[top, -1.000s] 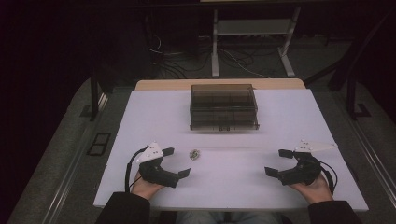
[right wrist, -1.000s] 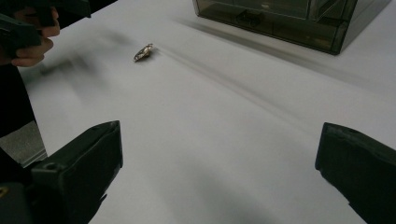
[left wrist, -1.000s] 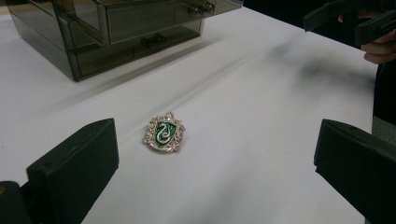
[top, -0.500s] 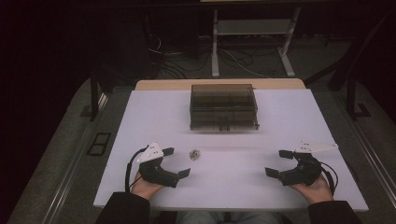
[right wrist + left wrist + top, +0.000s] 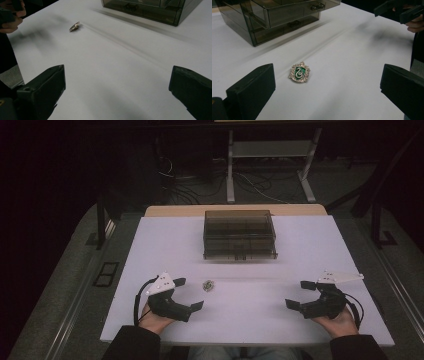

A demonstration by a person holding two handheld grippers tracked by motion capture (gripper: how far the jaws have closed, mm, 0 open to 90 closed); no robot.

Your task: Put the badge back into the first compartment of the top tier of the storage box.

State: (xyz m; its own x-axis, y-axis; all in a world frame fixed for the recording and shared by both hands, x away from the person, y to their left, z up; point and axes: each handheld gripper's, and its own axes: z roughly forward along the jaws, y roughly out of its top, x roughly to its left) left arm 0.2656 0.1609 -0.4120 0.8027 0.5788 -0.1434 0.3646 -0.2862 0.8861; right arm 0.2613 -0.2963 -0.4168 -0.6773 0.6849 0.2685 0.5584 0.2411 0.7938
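Observation:
A small silver badge with a green shield lies flat on the white table, just ahead of my left gripper; I also see the badge from above and the badge far off to the left in the right gripper view. A smoky clear drawer box stands at the back centre, its drawers shut. My left gripper is open with nothing between its jaws. At the front right, my right gripper is open and empty too.
The drawer box is the one tall obstacle on the table. A table frame and cables stand on the dark floor behind. The table's front edge runs just before both hands.

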